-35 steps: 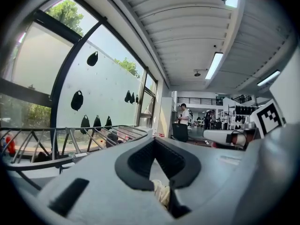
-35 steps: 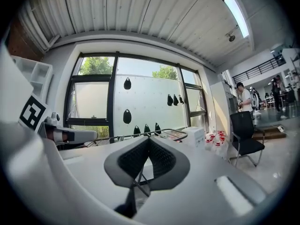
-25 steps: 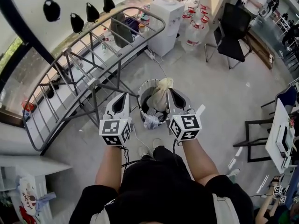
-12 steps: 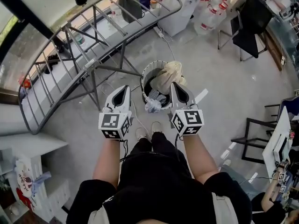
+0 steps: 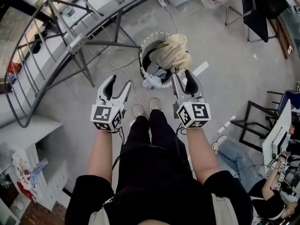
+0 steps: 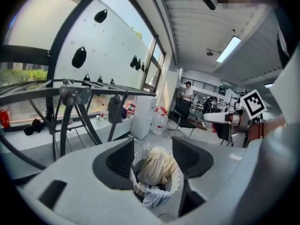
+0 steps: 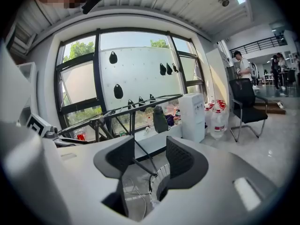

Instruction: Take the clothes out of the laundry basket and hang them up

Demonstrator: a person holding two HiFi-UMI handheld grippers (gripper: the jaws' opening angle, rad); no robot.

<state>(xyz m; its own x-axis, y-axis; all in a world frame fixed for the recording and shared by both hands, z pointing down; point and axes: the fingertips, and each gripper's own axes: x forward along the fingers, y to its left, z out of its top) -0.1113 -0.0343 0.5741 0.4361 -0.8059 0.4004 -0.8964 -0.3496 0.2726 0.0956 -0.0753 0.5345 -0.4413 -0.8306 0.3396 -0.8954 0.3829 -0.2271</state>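
A round white-ribbed laundry basket (image 5: 142, 55) stands on the floor in front of my feet. A cream garment (image 5: 172, 52) is heaped on top of it, and a grey checked cloth (image 5: 152, 82) hangs over its near rim. My left gripper (image 5: 117, 84) hovers left of and short of the basket, and my right gripper (image 5: 184, 78) is at its near right rim. Both have just been opening and are open, with nothing between the jaws. In the left gripper view the basket (image 6: 136, 183) and cream garment (image 6: 157, 166) show beyond the jaws. The right gripper view catches only the basket's rim (image 7: 158, 175).
A metal drying rack (image 5: 70, 37) stands left of the basket, its legs close to it, and a cable (image 5: 123, 74) trails across the floor. There are chairs (image 5: 255, 6) at the back right, a desk and a seated person's legs (image 5: 234, 153) at the right, and a white shelf (image 5: 28, 172) at the left.
Both grippers have come down toward the basket and their jaws have gone from shut to open. The head view has tipped further down, so the basket sits nearer the hands.
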